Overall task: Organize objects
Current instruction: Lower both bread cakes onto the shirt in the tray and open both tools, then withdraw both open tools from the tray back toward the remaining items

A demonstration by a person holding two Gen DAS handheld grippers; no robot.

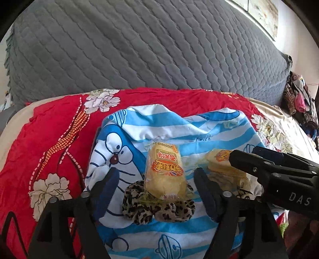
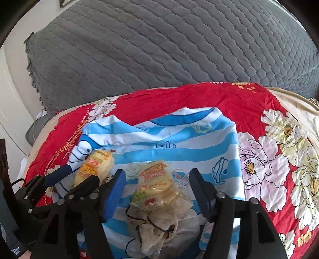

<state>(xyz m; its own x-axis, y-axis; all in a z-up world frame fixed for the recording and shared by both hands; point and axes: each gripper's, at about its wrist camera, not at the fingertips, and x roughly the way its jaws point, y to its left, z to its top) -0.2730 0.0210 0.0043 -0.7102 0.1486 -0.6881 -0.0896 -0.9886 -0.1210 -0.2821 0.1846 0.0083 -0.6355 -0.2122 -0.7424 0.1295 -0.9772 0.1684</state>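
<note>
Grey quilted cover (image 1: 139, 45) fills the upper frame in both views, stitched in wavy scallop rows, ruffled edge at far left. Below it, a bed under a red floral sheet (image 1: 59, 127) with large white blossoms, cream border at the edges. Pale wall at upper right of the left wrist view, with a framed picture (image 1: 263, 14) partly cut off. Heap of mixed clothing (image 1: 301, 103) at right edge. White wall (image 2: 14, 95) at left of the right wrist view. Daylight, soft.
</note>
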